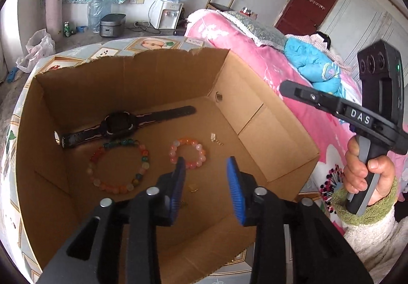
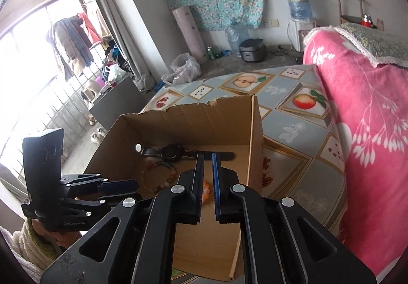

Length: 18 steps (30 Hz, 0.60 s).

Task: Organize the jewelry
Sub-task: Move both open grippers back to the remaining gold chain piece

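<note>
An open cardboard box stands on the table. Inside lie a black watch, a multicoloured bead bracelet, a pink-orange bead bracelet, a small silver earring and a small gold piece. My left gripper is open and empty, held over the box's near side. My right gripper is nearly shut with a narrow gap and nothing between the fingers, above the box. The watch and both bracelets show below it. The right gripper also shows in the left wrist view.
The table carries a fruit-pattern cloth. A pink floral blanket lies close on the right. A water dispenser, a rice cooker and a plastic bag stand on the floor beyond.
</note>
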Available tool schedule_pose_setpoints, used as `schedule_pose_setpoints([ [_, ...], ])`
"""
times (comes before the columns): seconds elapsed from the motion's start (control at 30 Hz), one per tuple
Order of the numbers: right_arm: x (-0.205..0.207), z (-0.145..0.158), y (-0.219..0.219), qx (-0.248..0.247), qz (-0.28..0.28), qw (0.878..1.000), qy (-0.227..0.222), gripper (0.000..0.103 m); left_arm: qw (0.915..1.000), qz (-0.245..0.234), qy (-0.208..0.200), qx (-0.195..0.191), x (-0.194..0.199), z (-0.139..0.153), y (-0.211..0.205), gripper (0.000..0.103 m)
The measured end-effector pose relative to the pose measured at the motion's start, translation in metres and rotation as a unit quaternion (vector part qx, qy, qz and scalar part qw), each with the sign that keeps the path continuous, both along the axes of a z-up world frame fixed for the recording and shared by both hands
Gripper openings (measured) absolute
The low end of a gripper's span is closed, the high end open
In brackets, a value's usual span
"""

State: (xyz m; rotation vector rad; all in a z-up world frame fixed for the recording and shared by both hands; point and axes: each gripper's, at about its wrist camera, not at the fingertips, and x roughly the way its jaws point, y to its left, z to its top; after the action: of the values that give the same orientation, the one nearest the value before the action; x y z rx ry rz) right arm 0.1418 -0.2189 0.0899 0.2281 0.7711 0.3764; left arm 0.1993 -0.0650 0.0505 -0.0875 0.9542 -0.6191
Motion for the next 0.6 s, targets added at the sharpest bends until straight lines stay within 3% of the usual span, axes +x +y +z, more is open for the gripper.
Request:
schedule_pose_setpoints([
  [0.3, -0.035, 0.016, -0.012, 0.008, -0.026, 0.999, -0.022, 0.022, 0.9981, 0.04, -0.04, -0.023, -0.021, 0.033, 0.026, 0.038],
  [0.6, -0.099, 0.022, -0.026, 0.022, -0.036, 0.998, -0.044, 0.025, 0.9914, 0.068, -0.112, 0.0, -0.101, 0.062, 0.068, 0.047],
])
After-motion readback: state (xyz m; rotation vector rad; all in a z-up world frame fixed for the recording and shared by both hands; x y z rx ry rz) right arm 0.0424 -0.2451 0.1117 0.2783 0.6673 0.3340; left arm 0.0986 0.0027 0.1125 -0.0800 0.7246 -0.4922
